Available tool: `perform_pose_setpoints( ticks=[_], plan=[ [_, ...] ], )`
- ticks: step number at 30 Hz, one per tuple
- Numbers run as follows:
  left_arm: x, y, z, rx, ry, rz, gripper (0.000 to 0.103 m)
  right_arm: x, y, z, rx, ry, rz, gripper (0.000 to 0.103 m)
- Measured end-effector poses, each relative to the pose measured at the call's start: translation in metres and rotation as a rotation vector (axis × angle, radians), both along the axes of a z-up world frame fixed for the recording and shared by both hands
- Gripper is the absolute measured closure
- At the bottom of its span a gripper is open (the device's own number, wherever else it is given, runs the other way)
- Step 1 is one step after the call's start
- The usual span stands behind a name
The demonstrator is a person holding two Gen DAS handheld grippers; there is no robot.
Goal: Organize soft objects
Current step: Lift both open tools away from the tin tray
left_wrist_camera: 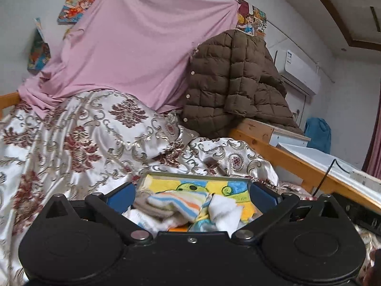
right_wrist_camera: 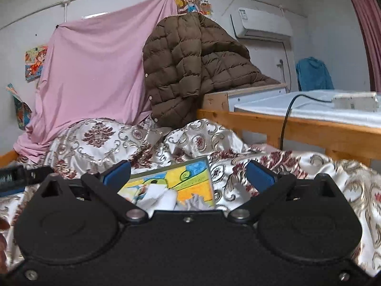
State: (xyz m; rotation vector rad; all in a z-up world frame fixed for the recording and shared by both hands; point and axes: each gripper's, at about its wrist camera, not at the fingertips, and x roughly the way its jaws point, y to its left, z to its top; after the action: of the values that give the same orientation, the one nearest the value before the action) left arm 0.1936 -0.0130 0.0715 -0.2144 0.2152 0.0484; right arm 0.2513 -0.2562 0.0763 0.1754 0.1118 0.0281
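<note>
A pile of small soft cloths, striped (left_wrist_camera: pixel 181 202) and white (left_wrist_camera: pixel 225 211), lies on a colourful painted board (left_wrist_camera: pixel 214 186) on the bed. My left gripper (left_wrist_camera: pixel 193 190) is open, its blue fingers on either side of the pile just above it. In the right wrist view the same board (right_wrist_camera: pixel 188 178) lies ahead with white cloths (right_wrist_camera: pixel 157 196) at its near edge. My right gripper (right_wrist_camera: pixel 188 172) is open and empty above the board. The near parts of the cloths are hidden behind both gripper bodies.
A patterned satin quilt (left_wrist_camera: pixel 78 133) covers the bed. A pink sheet (left_wrist_camera: pixel 128 47) hangs at the back and a brown puffer jacket (left_wrist_camera: pixel 228 81) drapes over the wooden bed frame (left_wrist_camera: pixel 285 157). A white surface with a cable (right_wrist_camera: pixel 285 119) stands on the right.
</note>
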Motion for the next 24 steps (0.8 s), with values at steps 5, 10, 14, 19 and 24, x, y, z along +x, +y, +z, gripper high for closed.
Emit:
perform_pose_setpoints(
  ticks=[5,10,14,19,24],
  plan=[
    [-0.034,-0.006,-0.017,0.032,0.025,0.018,0.001,-0.023,-0.005,-0.003,0.054,0.004,0.002,0.001],
    [-0.06,-0.003,-0.035,0.035,0.079,0.032,0.001,-0.058,-0.003,-0.016,0.061,0.03,-0.009,0.001],
    [-0.08,-0.001,-0.043,0.041,0.107,0.056,0.001,-0.085,0.002,-0.026,0.052,0.044,-0.03,0.001],
    [-0.105,-0.001,-0.047,0.051,0.115,0.056,0.001,-0.121,0.013,-0.039,0.05,0.064,-0.043,0.001],
    [-0.131,-0.001,-0.054,0.082,0.126,0.079,0.001,-0.153,0.028,-0.053,0.013,0.098,-0.051,0.001]
  ],
)
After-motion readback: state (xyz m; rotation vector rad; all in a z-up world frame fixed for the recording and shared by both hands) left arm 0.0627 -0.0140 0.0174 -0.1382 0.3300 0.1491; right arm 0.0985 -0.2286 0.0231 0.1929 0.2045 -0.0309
